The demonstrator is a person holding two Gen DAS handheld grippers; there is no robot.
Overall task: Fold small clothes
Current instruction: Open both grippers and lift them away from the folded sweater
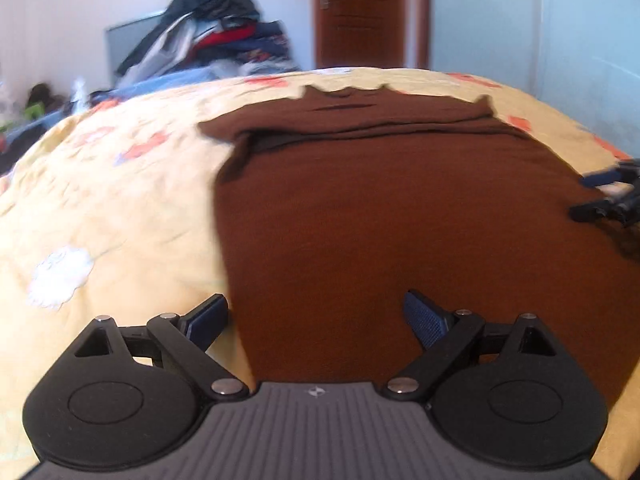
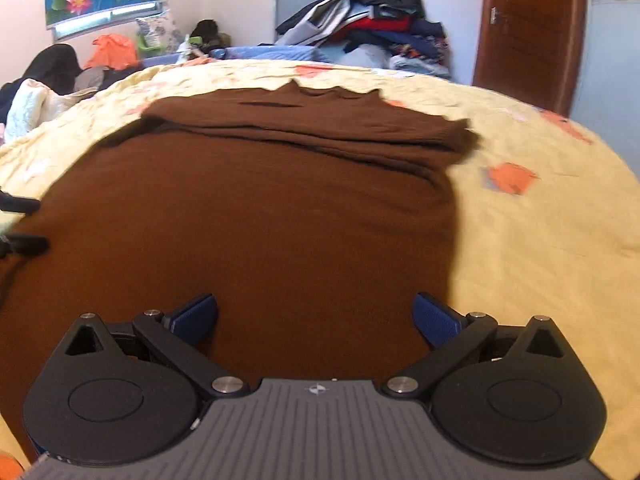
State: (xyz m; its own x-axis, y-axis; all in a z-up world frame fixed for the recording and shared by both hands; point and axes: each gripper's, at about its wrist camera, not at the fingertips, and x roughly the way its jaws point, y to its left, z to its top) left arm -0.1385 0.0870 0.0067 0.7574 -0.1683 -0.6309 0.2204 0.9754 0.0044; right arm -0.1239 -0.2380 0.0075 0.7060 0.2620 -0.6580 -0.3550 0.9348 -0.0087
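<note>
Broadly, the yellow bedspread [image 1: 120, 200] with its orange patches fills most of both wrist views, and every place below is given relative to the brown garment [image 1: 400, 220] spread flat across the middle of it. Beyond the garment's far edge, off the bed, a heap of clothes [image 2: 368, 20] rises against the wall, with a wooden door [image 2: 528, 32] to the right of that heap. The garment's far part appears already turned over on itself, forming a thicker band with a collar-like notch, while the near part lies smooth and single. The left gripper [image 1: 316, 316] hangs over the garment's near left corner, one finger above the bedspread and the other above the cloth, jaws spread wide with nothing between them. The right gripper [image 2: 316, 316] sits over the garment's near right side, equally wide apart and empty, both fingers above brown fabric. The step in hand looks like taking the near hem to bring it up toward the folded band. To do it well, each gripper should drop onto its own corner, pinch the hem through both layers, and lift together at an even height so the fold line stays straight and the smooth panel does not drag or wrinkle.
</note>
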